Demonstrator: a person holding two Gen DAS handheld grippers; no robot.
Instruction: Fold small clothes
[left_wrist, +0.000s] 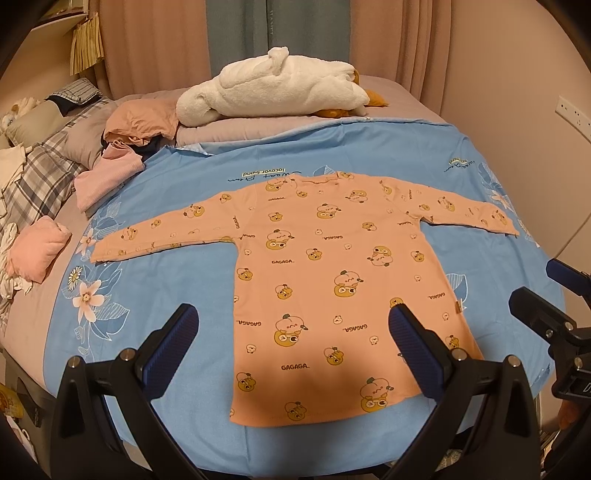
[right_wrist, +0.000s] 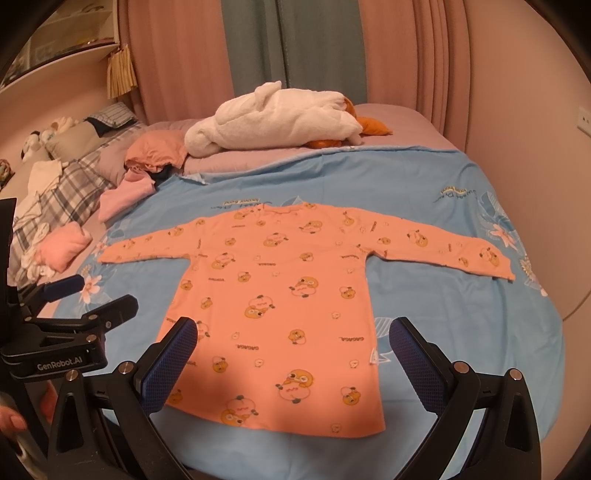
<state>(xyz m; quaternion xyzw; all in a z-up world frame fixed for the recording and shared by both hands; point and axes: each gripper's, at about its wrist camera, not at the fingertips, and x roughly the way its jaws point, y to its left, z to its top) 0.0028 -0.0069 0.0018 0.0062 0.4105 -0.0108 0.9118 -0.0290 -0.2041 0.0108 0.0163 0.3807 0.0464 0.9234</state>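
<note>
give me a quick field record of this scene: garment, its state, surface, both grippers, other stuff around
garment: orange long-sleeved top with duck print
state: spread flat, both sleeves out, no fold yet
surface: blue floral sheet on a bed
left gripper: open, holding nothing, hovering over the hem
right gripper: open, holding nothing, hovering over the hem
behind: white plush toy
left of garment: folded pink item, loose clothes pile

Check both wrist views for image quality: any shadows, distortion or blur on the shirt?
Left wrist view: warm dim light, a soft shadow across the shirt hem between the open left gripper fingers; fisheye bends the blue sheet edges. Right wrist view: same shadow band near the hem by the right gripper, dark corner vignetting, print sharp.
</note>
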